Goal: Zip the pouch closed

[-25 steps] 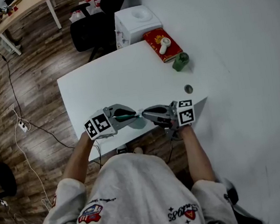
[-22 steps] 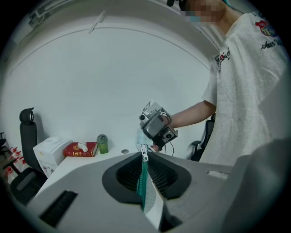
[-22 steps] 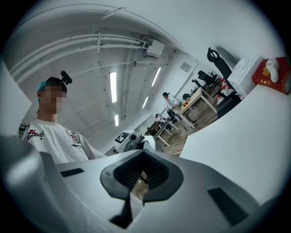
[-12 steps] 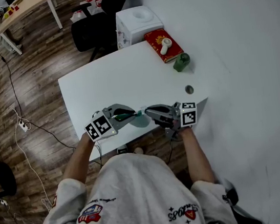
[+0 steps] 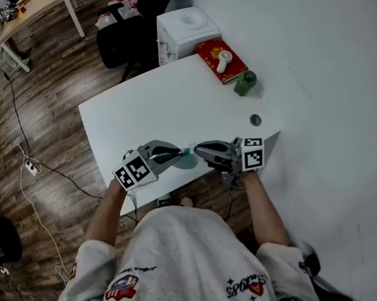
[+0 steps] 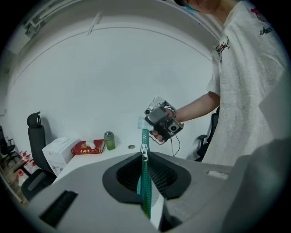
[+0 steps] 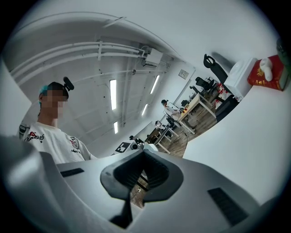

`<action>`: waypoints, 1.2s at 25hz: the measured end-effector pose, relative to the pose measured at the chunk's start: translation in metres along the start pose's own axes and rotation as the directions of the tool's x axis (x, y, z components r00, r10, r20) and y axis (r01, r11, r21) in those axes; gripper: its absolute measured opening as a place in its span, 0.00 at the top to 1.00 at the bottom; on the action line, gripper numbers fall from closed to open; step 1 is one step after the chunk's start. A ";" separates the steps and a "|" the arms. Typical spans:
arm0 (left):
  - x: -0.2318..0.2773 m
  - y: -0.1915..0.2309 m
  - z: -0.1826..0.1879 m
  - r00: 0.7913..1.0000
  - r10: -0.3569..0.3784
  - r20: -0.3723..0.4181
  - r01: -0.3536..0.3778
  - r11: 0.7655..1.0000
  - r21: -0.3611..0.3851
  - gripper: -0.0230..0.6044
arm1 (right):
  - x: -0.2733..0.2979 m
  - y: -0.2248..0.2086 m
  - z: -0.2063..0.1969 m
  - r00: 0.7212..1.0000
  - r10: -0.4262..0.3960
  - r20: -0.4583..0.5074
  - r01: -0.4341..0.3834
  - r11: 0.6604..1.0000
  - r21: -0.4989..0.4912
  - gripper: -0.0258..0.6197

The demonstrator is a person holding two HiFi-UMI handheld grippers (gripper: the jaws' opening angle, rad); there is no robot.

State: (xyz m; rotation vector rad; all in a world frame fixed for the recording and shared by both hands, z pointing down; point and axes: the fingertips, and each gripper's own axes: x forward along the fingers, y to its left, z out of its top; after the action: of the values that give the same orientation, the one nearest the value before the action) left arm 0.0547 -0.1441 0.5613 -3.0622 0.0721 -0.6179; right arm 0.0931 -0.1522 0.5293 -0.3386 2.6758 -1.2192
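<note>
I hold the pouch (image 5: 187, 159) in the air over the near edge of the white table (image 5: 141, 111), stretched between both grippers. My left gripper (image 5: 175, 156) is clamped on its teal zipper tape (image 6: 145, 182), just behind the slider (image 6: 144, 153). My right gripper (image 5: 200, 151) pinches the pouch's far end, tips together
</note>
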 end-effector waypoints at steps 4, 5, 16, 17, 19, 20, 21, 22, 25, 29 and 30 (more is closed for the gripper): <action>-0.001 0.002 -0.010 1.000 0.017 -0.009 -0.017 1.000 -0.003 0.91 | -0.002 -0.003 0.000 1.000 0.000 -0.002 0.000 1.000 -0.001 0.96; -0.001 0.002 -0.010 1.000 0.018 -0.009 -0.018 1.000 -0.005 0.91 | -0.002 -0.003 0.000 1.000 -0.001 -0.004 0.001 1.000 -0.001 0.96; -0.001 0.008 -0.015 1.000 0.024 -0.013 -0.024 1.000 -0.007 0.91 | -0.001 -0.006 0.001 1.000 0.005 -0.003 -0.005 1.000 0.010 0.96; -0.001 0.009 -0.016 1.000 0.024 -0.014 -0.024 1.000 -0.007 0.91 | -0.002 -0.007 0.001 1.000 0.006 0.000 -0.006 1.000 0.011 0.96; -0.002 0.008 -0.016 1.000 0.025 -0.016 -0.025 1.000 -0.005 0.91 | -0.003 -0.005 0.001 1.000 0.007 0.005 -0.007 1.000 0.011 0.96; -0.004 0.007 -0.015 1.000 0.025 -0.017 -0.025 1.000 -0.003 0.91 | -0.003 -0.003 0.001 1.000 0.006 0.007 -0.006 1.000 0.011 0.96; -0.006 0.006 -0.015 1.000 0.025 -0.018 -0.025 1.000 -0.001 0.91 | -0.003 -0.002 0.001 1.000 0.005 0.009 -0.005 1.000 0.010 0.96; -0.006 0.007 -0.015 0.999 0.026 -0.019 -0.026 1.000 0.000 0.91 | -0.003 -0.002 0.001 1.000 0.005 0.011 -0.005 1.000 0.010 0.96; -0.002 0.011 -0.017 0.999 0.028 -0.023 -0.028 1.000 0.001 0.91 | -0.005 -0.006 0.003 1.000 0.010 0.019 -0.010 1.000 0.012 0.96; -0.001 0.014 -0.018 0.999 0.029 -0.025 -0.029 1.000 -0.006 0.91 | -0.006 -0.008 0.005 1.000 0.009 0.019 -0.009 1.000 0.017 0.96; -0.001 0.013 -0.018 0.999 0.029 -0.024 -0.029 1.000 -0.010 0.91 | -0.006 -0.008 0.004 1.000 0.007 0.016 -0.007 1.000 0.018 0.96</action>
State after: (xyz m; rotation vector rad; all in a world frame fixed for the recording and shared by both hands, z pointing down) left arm 0.0463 -0.1576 0.5775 -3.0578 0.1200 -0.6552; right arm 0.1012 -0.1586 0.5328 -0.3341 2.6490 -1.2321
